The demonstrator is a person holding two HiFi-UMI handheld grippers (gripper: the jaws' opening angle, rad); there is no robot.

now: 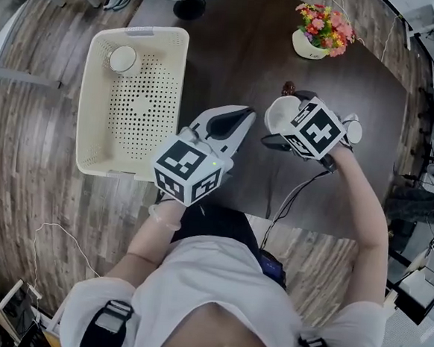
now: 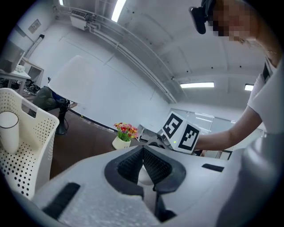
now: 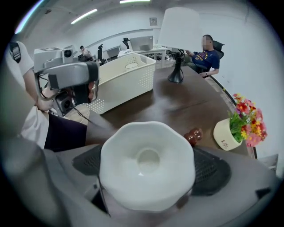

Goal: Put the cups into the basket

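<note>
right gripper [image 3: 148, 168]: clamped on white cup [image 3: 146, 153] | left gripper [image 2: 143, 153]: closed, empty

Basket [image 1: 180, 91] sits on bench [image 1: 234, 50], at its left edge. One cup [image 1: 123, 59] is in basket, far-left corner. Left gripper [image 1: 245, 116] is just right of basket, on the near side. Right gripper [image 1: 279, 129] is right of that, w/ a 2nd cup [image 1: 282, 110] between its jaws, above bench. Small figure [image 1: 289, 86] is on bench just behind 2nd cup. Flower pot [image 1: 309, 47] is at back right. Lamp [image 1: 189, 8] is at back, behind basket's right end.
</note>
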